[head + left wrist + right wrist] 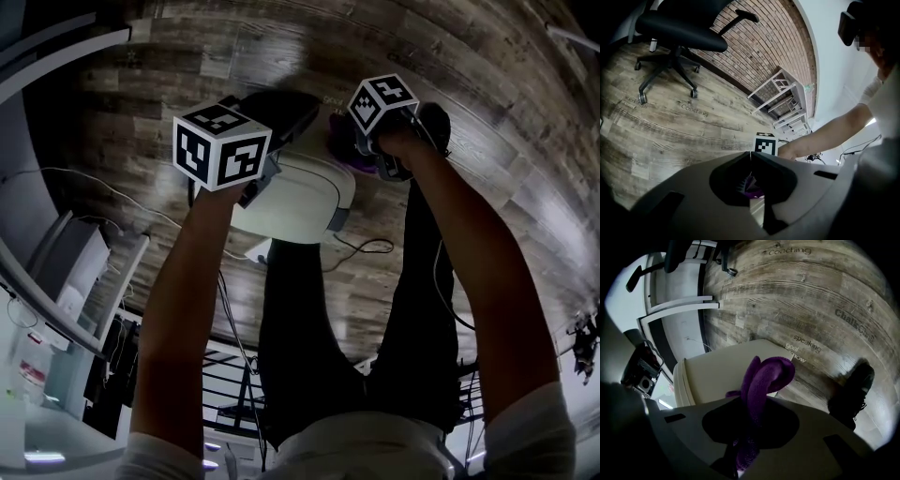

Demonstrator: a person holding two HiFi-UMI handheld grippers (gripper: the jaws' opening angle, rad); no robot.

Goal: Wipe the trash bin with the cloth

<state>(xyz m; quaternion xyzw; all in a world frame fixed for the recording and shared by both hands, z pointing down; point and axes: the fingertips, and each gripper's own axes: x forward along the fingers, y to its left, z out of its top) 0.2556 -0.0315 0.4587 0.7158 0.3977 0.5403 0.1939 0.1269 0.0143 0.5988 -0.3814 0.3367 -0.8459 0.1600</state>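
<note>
Head view: left tool (286, 120) and right tool (356, 142) held close together over white trash bin (300, 202) standing on wood-plank floor (450, 56); purple cloth (336, 136) at bin's far edge.
Left gripper view: jaw tips pressed together, nothing gripped; black office chair (679, 28) beyond.
Right gripper view: jaws clamped on cloth, its free loop over bin top, contact unclear; black shoe (851, 387) on floor nearby.
</note>
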